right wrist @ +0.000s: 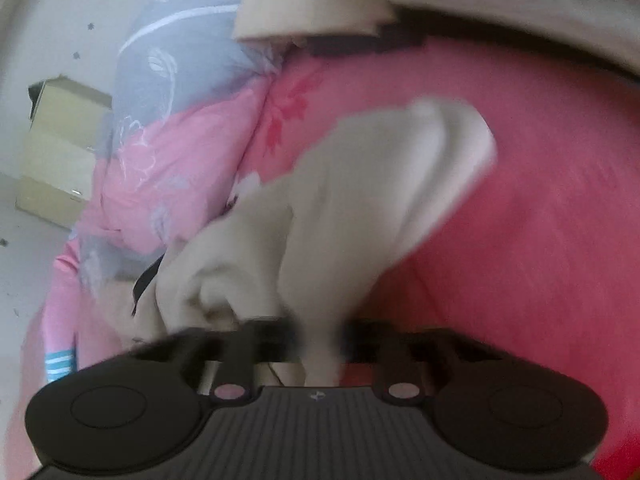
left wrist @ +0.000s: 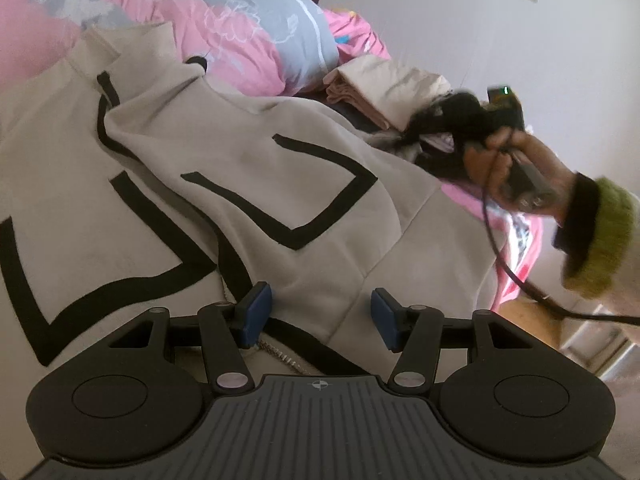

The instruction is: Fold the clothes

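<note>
Now my right tool [right wrist: 320,336] is clamped on the beige jacket's [left wrist: 248,184] loose part, while my left tool [left wrist: 320,316] hangs released over its hem. I'd carry that part across slowly, keeping it taut.

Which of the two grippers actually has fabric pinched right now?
The right gripper: beige fabric is bunched between its nearly closed fingers. The left gripper is open above the beige jacket, gripping nothing.

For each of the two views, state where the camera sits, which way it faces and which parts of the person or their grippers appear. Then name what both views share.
Left wrist: on the left gripper, looking along its open blue-padded fingers over the beige black-striped zip jacket; the person's right hand and green cuff show at the right.
Right wrist: on the right gripper, looking down at the pink bedsheet; blurred jaws closed on beige fabric.
Shared: the jacket and the pink-and-grey floral quilt.
</note>
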{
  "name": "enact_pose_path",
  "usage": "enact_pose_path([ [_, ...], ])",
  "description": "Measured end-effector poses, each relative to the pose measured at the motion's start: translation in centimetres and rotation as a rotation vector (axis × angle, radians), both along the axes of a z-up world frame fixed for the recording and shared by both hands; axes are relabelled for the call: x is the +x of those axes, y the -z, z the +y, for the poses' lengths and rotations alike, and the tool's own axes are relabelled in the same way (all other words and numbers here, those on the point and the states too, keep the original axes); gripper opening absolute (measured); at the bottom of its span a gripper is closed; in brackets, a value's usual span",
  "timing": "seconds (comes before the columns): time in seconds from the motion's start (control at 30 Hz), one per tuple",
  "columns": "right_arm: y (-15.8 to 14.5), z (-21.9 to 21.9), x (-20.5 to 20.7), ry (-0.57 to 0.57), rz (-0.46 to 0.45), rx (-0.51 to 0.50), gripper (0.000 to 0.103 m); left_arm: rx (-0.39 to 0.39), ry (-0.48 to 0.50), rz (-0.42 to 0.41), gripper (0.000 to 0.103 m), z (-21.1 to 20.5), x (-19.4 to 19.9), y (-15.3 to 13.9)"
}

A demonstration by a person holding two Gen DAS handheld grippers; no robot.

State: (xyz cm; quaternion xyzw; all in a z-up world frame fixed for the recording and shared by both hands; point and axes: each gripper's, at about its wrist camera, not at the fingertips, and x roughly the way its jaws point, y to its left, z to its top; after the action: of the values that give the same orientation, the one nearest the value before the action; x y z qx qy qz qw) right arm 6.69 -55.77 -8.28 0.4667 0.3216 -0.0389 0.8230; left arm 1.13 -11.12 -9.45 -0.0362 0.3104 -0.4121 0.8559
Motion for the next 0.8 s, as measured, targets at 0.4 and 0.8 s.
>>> enact_pose_path([
  [0.4,-20.0,0.9,10.7,0.031,-0.226,-0.926,0.011,-0.082,0.022,0.087,0.054,1.0,1.3,0.5],
  [0.8,-14.5,-1.3,13.4,-0.081,0.191,-0.866,0.041,-0.063,0.013,0.086,0.054,1.1,1.3,0.5],
])
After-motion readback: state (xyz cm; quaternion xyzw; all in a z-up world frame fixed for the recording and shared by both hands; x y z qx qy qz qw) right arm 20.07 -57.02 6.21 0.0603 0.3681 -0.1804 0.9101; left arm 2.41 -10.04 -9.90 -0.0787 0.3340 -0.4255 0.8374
